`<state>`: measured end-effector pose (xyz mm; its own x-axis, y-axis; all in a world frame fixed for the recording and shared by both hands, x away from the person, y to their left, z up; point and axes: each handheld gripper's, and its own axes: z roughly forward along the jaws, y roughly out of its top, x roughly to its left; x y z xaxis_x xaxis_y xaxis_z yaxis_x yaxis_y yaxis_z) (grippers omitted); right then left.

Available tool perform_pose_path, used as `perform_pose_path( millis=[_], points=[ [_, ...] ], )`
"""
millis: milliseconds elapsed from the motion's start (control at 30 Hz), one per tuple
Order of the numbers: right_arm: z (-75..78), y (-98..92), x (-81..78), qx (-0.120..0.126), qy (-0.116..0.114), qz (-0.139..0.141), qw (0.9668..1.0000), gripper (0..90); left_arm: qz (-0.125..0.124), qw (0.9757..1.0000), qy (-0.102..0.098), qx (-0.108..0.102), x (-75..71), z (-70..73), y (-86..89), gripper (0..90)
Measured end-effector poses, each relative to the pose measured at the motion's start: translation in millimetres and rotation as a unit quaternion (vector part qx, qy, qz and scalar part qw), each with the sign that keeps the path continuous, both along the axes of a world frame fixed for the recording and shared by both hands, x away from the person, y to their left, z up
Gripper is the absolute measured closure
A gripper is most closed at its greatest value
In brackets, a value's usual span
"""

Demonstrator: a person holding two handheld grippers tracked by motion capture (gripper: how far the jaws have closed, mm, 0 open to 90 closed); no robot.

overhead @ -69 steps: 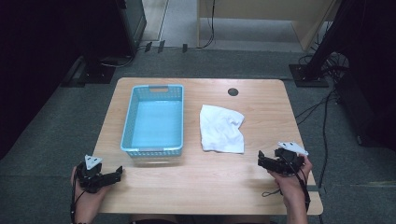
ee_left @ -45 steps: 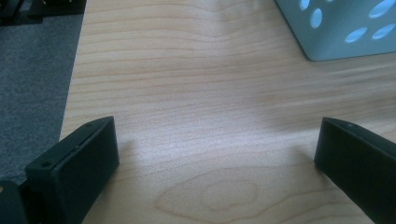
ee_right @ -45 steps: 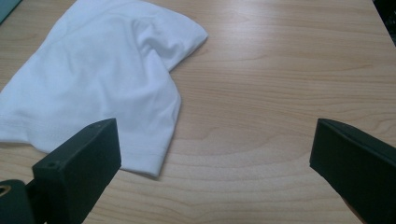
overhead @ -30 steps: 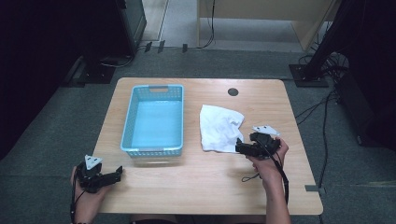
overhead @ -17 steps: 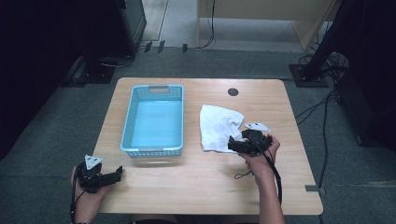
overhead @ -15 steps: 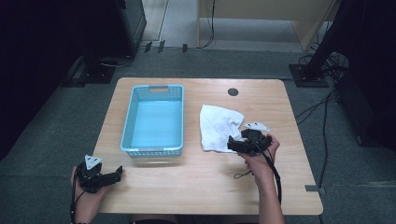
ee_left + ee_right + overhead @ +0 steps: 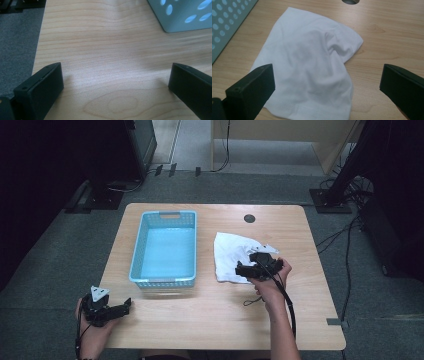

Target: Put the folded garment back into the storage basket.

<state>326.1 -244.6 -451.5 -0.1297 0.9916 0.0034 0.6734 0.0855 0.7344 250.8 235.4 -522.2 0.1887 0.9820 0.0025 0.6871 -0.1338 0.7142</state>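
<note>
No lettering, label, brand mark, number or sign is showing legibly on the white cloth (image 7: 234, 259), the blue basket (image 7: 165, 251), the wooden surface (image 7: 210, 315) or either pair of black tongs.

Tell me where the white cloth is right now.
In the high view the white cloth lies on the table, right of the blue basket, under the open right gripper.

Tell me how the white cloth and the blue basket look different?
The white cloth is soft, crumpled and lies flat; the blue basket is stiff, with upright walls full of holes. The basket looks bigger than the cloth. The right gripper is over the cloth, not the basket. Both rest on the table.
</note>
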Motion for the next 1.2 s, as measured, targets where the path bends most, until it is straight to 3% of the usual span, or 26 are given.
perform_pose_path(
  millis=[633, 1200],
  points=[
    [-3.4, 23.0, 25.6, -0.001, -0.006, -0.005, 1.0, 0.0, -0.001, 1.0, 0.0, 0.0, 0.1, 0.0, 0.1, 0.0],
    [-15.0, 37.0, 48.6, -0.008, 0.026, -0.007, 0.9996, 0.0, -0.001, 1.0, 0.0, 0.001, 0.2, 0.1, 0.2, 0.0]
  ],
)
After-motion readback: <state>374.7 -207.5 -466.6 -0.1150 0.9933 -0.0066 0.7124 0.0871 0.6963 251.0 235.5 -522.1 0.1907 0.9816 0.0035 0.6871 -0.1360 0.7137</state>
